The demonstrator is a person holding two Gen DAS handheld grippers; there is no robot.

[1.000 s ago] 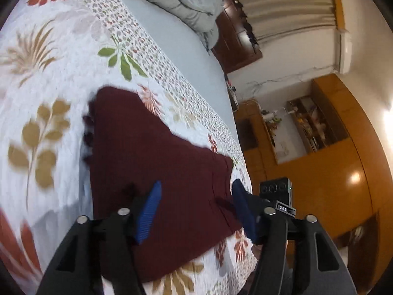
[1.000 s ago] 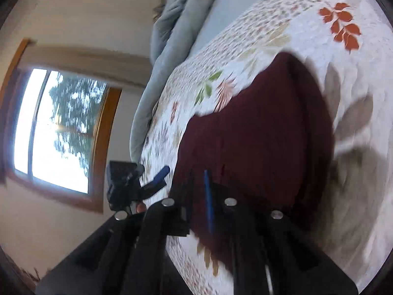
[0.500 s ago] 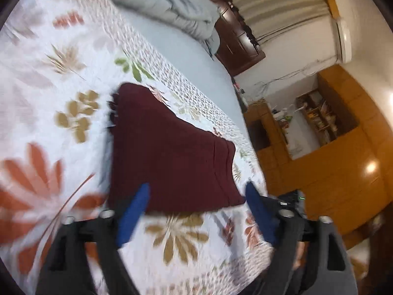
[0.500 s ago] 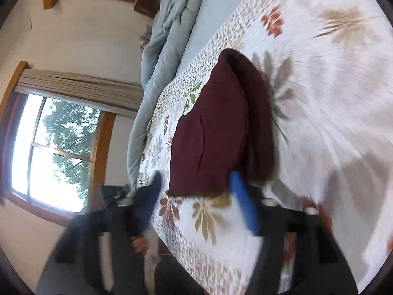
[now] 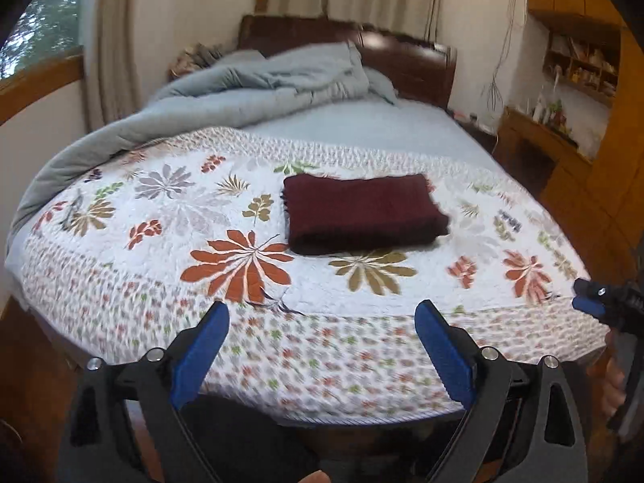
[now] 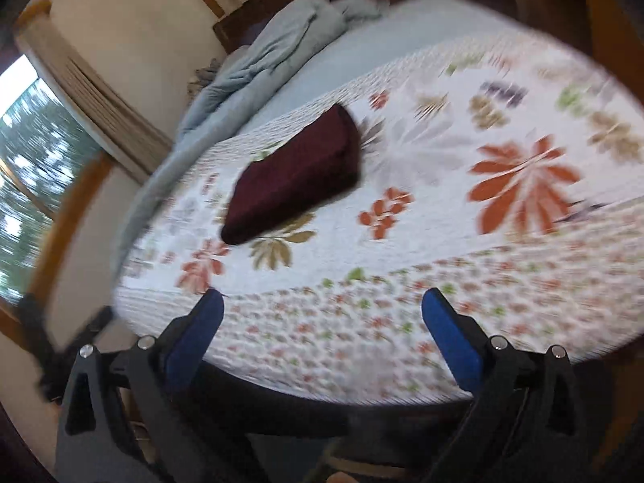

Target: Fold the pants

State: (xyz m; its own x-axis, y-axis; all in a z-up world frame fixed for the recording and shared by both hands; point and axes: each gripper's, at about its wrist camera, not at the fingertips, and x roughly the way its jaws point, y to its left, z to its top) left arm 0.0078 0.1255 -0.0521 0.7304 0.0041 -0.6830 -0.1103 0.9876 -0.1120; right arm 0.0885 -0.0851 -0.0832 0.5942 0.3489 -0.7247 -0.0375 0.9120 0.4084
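The dark maroon pants lie folded into a neat rectangle on the floral quilt, toward the middle of the bed. In the right wrist view the folded pants sit up and left of centre. My left gripper hangs over the quilt's near edge, well short of the pants, its jaws still opening with nothing between the blue pads. My right gripper is likewise back at the bed's edge, jaws opening and empty. The other gripper's blue tip shows at the right edge of the left wrist view.
A rumpled grey duvet is heaped at the head of the bed before a dark wooden headboard. A window with curtains is to the left. Wooden shelves and cabinets stand on the right.
Both grippers let go of the pants, opened wide and pulled back and up from the folded bundle to the bed's near edge. The pants stay folded on the quilt.
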